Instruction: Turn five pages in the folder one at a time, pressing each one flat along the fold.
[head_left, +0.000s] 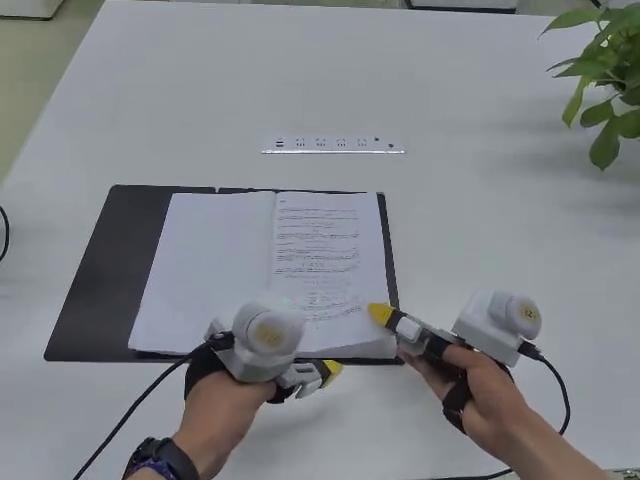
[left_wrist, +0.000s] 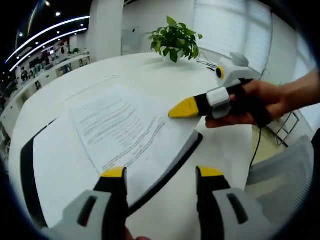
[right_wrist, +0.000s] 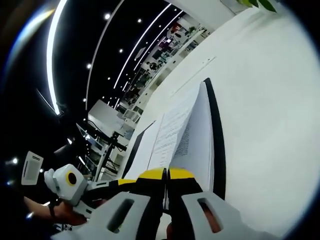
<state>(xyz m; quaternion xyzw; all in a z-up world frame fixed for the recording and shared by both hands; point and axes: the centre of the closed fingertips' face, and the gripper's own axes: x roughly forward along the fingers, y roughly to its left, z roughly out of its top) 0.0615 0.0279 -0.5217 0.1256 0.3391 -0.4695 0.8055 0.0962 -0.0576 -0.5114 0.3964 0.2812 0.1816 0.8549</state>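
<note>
An open folder (head_left: 100, 270) lies flat on the white worktop (head_left: 480, 200) in the centre of the head view, its black cover showing along the left side and as a thin strip at the right edge. A blank page (head_left: 215, 270) lies on its left half and a printed page (head_left: 325, 260) on its right half. At the bottom centre of the head view, the left hand (head_left: 225, 395), with a dark watch (head_left: 160, 458) on the wrist, holds the left gripper (left_wrist: 162, 174) just below the folder's lower edge. Its yellow-tipped jaws stand wide apart and clasp nothing. In the left gripper view the black edge of the cover runs up through the gap between them. At the lower right, the right hand (head_left: 480, 385) holds the right gripper (head_left: 382, 316), whose yellow tip rests at the lower right corner of the printed page. In the right gripper view its jaws are drawn together with no gap, and I cannot tell whether a sheet is caught between them. A black cable (head_left: 140, 400) trails off to the lower left. A socket strip (head_left: 333, 145) sits in the worktop above the folder, and a leafy plant (head_left: 605, 70) stands at the upper right.
</note>
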